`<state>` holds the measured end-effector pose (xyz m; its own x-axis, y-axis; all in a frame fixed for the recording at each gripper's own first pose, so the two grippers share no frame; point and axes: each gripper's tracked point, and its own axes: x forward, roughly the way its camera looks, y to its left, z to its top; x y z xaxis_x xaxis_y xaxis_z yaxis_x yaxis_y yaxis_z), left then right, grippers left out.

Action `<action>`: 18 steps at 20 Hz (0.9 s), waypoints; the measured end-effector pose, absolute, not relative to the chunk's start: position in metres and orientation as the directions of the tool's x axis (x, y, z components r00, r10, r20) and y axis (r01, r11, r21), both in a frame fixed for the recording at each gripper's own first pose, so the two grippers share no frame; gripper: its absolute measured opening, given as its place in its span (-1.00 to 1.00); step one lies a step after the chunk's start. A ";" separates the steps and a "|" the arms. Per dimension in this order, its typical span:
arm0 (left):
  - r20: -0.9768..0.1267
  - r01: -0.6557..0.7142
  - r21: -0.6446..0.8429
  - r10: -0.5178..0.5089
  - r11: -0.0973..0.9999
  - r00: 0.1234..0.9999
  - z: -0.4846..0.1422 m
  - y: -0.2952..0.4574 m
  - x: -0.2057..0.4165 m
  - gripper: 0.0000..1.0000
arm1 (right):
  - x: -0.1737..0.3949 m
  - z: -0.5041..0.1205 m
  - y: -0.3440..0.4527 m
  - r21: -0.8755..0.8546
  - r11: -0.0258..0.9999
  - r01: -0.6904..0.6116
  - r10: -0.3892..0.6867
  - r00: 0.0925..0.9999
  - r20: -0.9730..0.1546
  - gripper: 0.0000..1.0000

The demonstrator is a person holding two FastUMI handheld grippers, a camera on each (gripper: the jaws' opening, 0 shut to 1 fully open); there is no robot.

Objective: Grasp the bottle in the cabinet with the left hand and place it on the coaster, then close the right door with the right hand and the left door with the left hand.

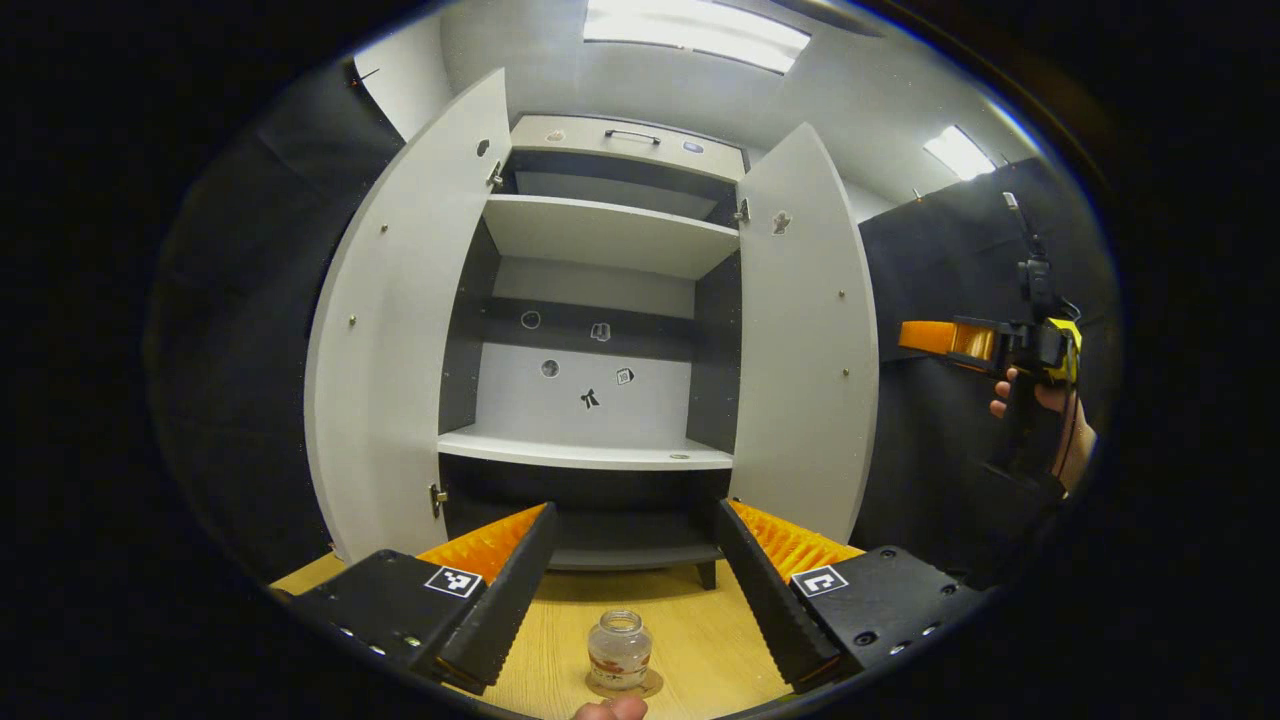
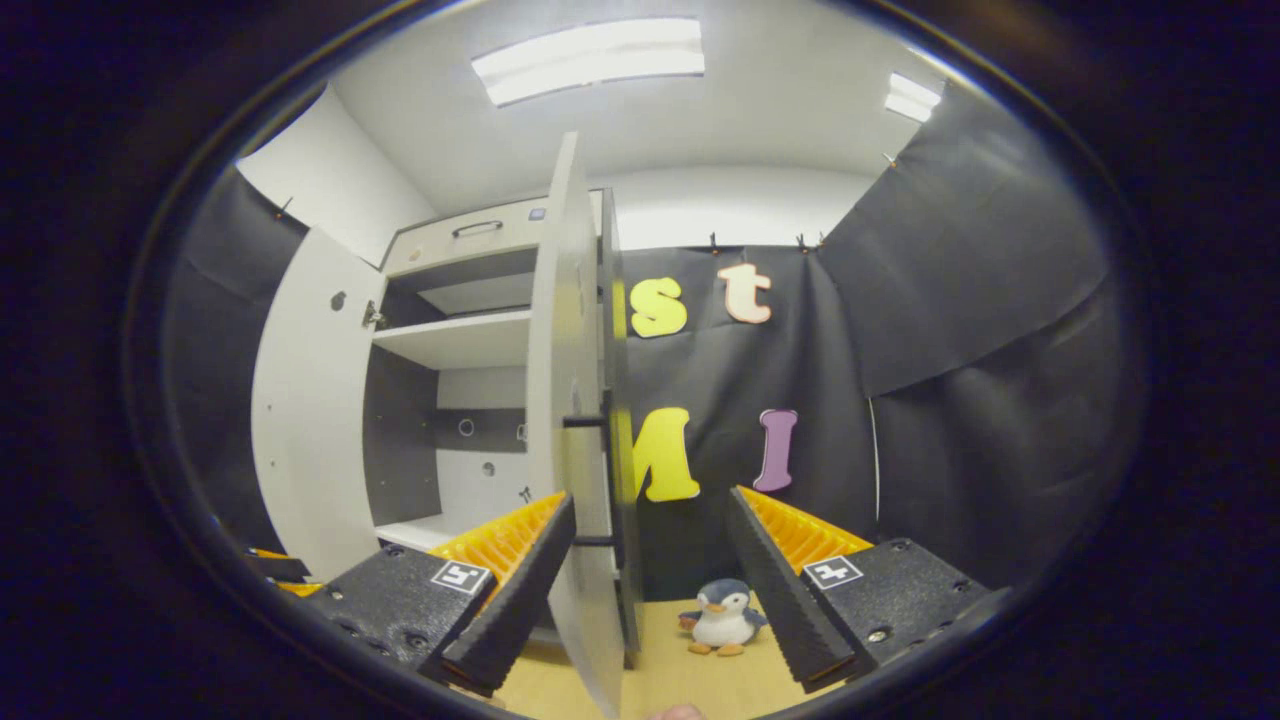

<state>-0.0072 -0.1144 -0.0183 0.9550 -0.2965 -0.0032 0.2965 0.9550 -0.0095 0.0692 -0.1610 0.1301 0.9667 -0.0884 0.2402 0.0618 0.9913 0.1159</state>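
The cabinet point(image 1: 600, 400) stands at the back of the surface point(image 1: 700, 640), its left door point(image 1: 400, 340) and right door point(image 1: 805, 340) swung open to either side. Before the cabinet, the bottle point(image 1: 619, 650) stands on the coaster point(image 1: 650, 686). A toy penguin point(image 2: 724, 617) sits on the surface right of the cabinet, beyond the right door.

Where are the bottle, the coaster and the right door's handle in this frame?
glass bottle point(image 1: 619, 652), left gripper view, on its body.
coaster point(image 1: 651, 687), left gripper view, on the rim showing beside the bottle's base.
right door handle point(image 2: 611, 470), right gripper view, on the bar along the door's outer face.
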 end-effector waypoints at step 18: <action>-0.033 0.135 -0.061 -0.137 0.989 0.990 -0.037 -0.083 -0.007 0.90 | 0.123 0.122 -0.108 0.001 0.997 -0.080 0.080 0.989 0.125 0.86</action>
